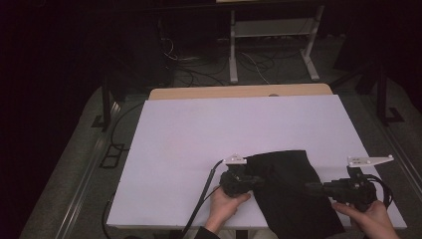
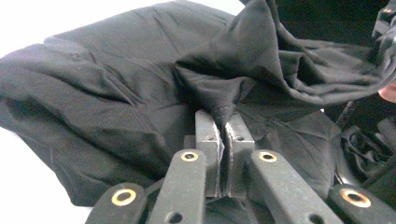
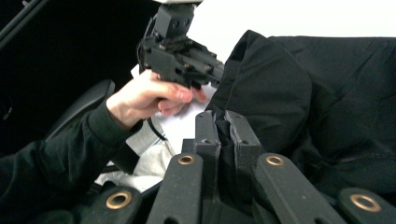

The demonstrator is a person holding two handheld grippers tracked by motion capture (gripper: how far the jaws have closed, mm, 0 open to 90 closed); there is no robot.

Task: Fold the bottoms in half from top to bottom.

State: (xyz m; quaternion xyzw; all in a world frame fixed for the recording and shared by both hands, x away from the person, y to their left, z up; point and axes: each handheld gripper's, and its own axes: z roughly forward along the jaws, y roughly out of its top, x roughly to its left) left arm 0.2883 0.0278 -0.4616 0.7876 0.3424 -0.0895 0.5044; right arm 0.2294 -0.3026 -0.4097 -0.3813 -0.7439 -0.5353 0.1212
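Left hand-held gripper (image 2: 225, 122) pinching black cloth (image 2: 116, 93); right hand-held gripper (image 3: 225, 122) likewise, both held low, level.

1 black cloth (image 1: 291, 191), 2 hand-held grippers, 1 white table (image 1: 199, 139).

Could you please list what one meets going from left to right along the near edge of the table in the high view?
Left hand → left gripper → black cloth → right gripper → right hand.
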